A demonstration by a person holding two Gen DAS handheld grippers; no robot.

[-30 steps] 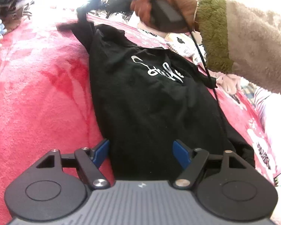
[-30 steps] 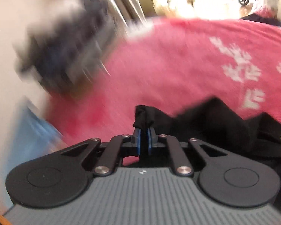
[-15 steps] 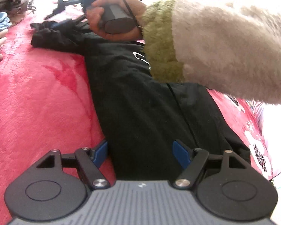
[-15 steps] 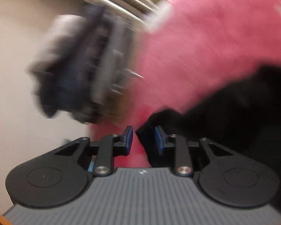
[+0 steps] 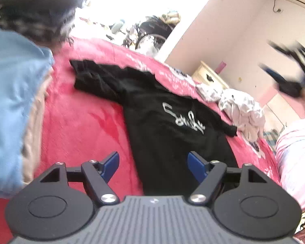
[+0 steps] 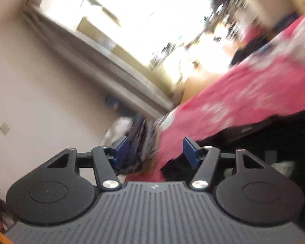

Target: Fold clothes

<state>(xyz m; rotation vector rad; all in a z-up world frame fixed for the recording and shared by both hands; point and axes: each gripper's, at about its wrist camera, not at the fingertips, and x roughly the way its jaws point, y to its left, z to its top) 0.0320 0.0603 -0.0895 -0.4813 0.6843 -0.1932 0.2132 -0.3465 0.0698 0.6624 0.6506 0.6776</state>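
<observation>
A black T-shirt (image 5: pixel 164 122) with white script lettering lies flat on the red fleece blanket (image 5: pixel 81 126), one sleeve stretched out to the far left. My left gripper (image 5: pixel 153 162) is open and empty just above the shirt's near hem. My right gripper (image 6: pixel 155 151) is open and empty, tilted up toward the wall, with the blanket (image 6: pixel 244 97) and the black shirt (image 6: pixel 274 134) at the right of its blurred view. It also shows blurred at the right of the left wrist view (image 5: pixel 284 77), held well above the bed.
A stack of folded clothes with a light blue piece (image 5: pixel 12 101) sits at the left. A crumpled white patterned garment (image 5: pixel 242 111) lies at the bed's right edge. A cream nightstand (image 5: pixel 209 77) and wall stand behind. A dark striped clothes pile (image 6: pixel 138 142) lies near the wall.
My right gripper has let go of the sleeve, opened, and swung up and away to the right. The sleeve now lies spread on the blanket. My left gripper has lifted and drawn back a little.
</observation>
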